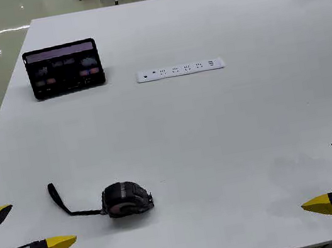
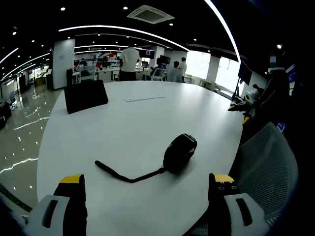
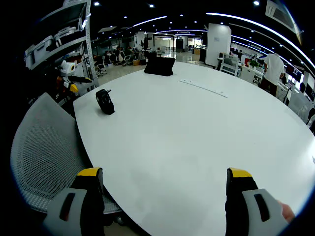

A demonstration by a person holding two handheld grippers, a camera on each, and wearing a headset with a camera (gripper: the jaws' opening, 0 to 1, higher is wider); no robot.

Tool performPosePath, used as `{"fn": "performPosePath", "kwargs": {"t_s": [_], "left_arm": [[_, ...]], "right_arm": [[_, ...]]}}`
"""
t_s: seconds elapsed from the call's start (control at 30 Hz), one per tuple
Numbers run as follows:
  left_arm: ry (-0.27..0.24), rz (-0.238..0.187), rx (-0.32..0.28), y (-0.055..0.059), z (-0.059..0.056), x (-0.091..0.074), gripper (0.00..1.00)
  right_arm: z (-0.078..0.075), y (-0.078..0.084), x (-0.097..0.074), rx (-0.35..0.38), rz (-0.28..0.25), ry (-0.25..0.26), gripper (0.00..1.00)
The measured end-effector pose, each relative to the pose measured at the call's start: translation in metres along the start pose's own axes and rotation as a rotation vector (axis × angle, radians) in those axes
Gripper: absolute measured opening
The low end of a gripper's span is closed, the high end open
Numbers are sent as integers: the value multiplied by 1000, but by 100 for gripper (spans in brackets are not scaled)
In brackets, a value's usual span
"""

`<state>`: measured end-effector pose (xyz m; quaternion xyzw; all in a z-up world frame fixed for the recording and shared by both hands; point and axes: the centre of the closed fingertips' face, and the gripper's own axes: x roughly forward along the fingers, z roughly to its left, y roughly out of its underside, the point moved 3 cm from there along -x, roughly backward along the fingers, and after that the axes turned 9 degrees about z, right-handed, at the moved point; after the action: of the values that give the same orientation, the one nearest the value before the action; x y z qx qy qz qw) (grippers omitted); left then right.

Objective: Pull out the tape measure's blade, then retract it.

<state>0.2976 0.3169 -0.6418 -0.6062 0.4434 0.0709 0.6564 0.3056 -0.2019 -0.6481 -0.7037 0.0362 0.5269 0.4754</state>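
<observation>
A black tape measure (image 1: pixel 126 199) lies on the white table (image 1: pixel 231 132) near its front left, blade retracted, with its black wrist strap (image 1: pixel 61 202) trailing off to the left. My left gripper (image 1: pixel 33 226) hovers open just left of it, yellow fingertips spread wide. In the left gripper view the tape measure (image 2: pixel 179 151) sits a little ahead of the open left gripper (image 2: pixel 147 179), its strap (image 2: pixel 123 174) between the fingers' line. My right gripper (image 1: pixel 327 174) is open at the front right, far from the tape measure (image 3: pixel 105 102); nothing is between its fingers (image 3: pixel 165 172).
A dark tablet (image 1: pixel 64 68) stands propped at the back left. A white power strip (image 1: pixel 180 69) lies at the back middle. The table's front edge runs just under both grippers, with a grey mesh chair (image 3: pixel 44 147) below it. People stand far behind the table.
</observation>
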Motion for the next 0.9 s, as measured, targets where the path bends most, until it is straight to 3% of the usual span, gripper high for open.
{"fn": "performPosePath", "kwargs": {"t_s": [0.67,0.77,0.9], "left_arm": [[16,21,9,3,-1,2,100],[27,-30,66,-6,-3,4,100],[56,-7,91,-12,-5,11,100]], "right_arm": [[1,3,1,-7,8,2,100],[1,1,3,-16,9,0,100],[5,-5,10,-54,7,-17,100]]}}
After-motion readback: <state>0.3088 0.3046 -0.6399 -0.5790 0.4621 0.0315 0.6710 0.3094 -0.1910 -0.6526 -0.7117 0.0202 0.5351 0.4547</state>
